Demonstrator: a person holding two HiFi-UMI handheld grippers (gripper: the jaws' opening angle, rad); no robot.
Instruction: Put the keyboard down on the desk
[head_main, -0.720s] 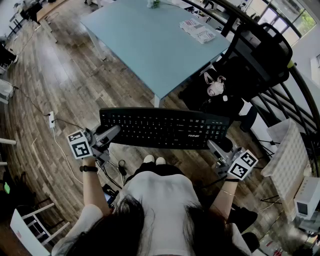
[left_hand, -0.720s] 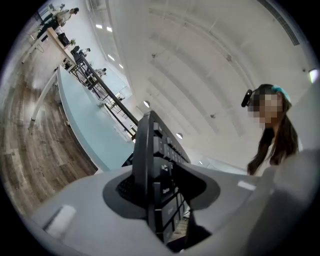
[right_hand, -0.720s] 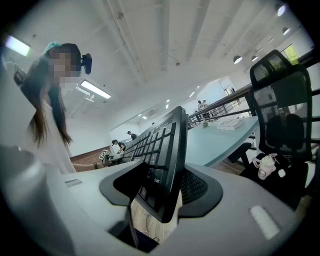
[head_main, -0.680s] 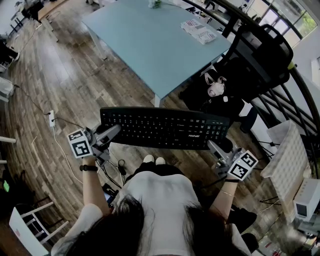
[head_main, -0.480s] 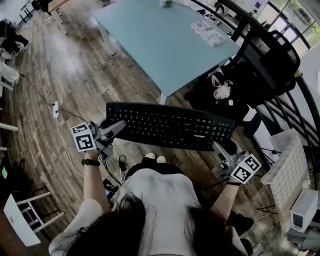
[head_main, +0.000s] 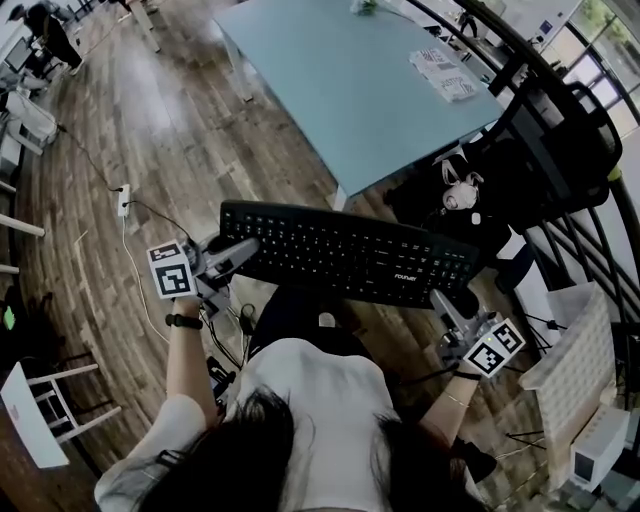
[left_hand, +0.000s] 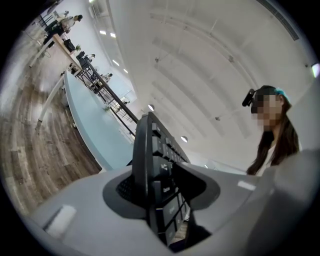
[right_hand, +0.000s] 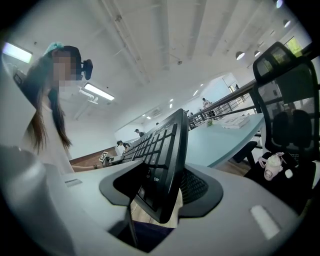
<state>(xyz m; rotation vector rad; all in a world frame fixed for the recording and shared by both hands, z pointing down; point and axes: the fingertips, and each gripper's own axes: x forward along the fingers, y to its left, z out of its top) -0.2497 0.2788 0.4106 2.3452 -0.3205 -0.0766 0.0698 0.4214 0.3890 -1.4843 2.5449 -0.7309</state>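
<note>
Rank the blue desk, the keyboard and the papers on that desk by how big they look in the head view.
1. desk, largest by far
2. keyboard, though it is held nearer the camera
3. papers, smallest

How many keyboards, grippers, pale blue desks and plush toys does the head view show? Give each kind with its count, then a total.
keyboard: 1
grippers: 2, the left gripper and the right gripper, each clamped on one end of the keyboard
pale blue desk: 1
plush toy: 1
Total: 5
</note>
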